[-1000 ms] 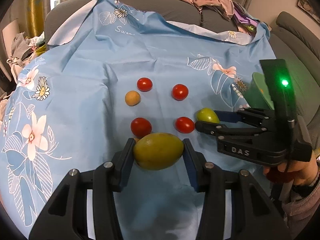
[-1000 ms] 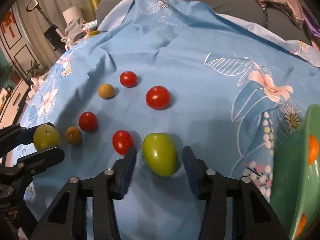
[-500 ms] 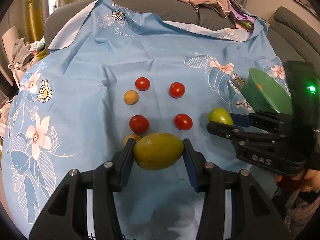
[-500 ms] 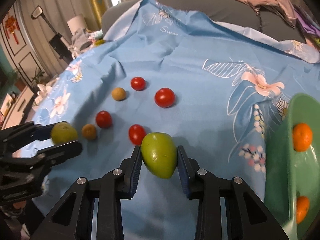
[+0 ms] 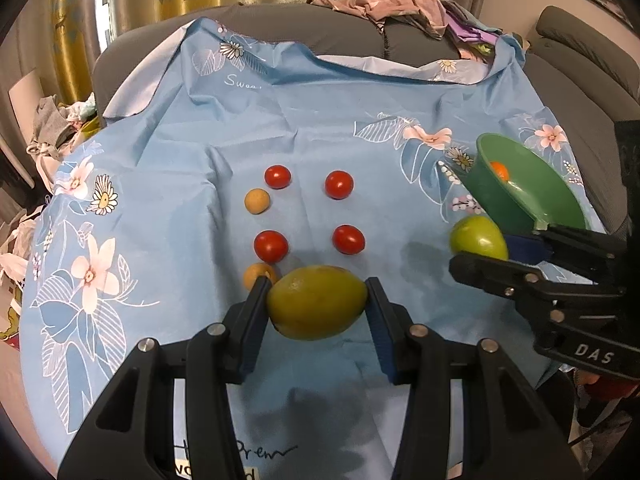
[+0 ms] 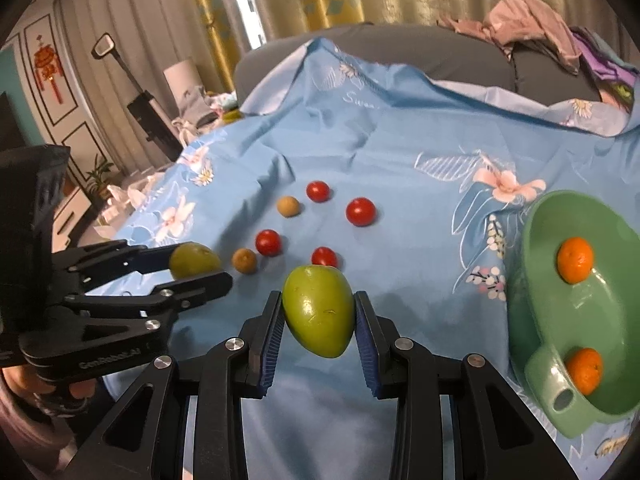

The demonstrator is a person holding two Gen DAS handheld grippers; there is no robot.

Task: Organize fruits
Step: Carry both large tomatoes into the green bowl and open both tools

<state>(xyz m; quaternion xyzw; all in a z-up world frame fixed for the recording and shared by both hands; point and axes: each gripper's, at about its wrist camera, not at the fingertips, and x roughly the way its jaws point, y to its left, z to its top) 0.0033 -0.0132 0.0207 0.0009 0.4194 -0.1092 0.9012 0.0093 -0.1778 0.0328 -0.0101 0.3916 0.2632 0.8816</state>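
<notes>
My left gripper (image 5: 316, 306) is shut on a yellow-green mango (image 5: 317, 302) and holds it above the blue cloth. My right gripper (image 6: 318, 316) is shut on a green mango (image 6: 319, 315), lifted off the cloth, left of the green bowl (image 6: 536, 320). The bowl holds two oranges (image 6: 575, 260). Several red tomatoes (image 5: 338, 184) and two small tan fruits (image 5: 257, 200) lie on the cloth ahead. The right gripper also shows in the left wrist view (image 5: 480, 254) beside the bowl (image 5: 520, 200).
A blue floral cloth (image 5: 200, 140) covers the surface and drapes over a grey sofa (image 5: 340, 36). A pile of clothes (image 5: 400, 4) lies on the sofa back. Clutter (image 5: 52, 128) sits off the cloth's left edge.
My right gripper closed on the green mango and lifted it off the cloth, moving right toward the bowl. My left gripper kept hold of its mango and rose a little.
</notes>
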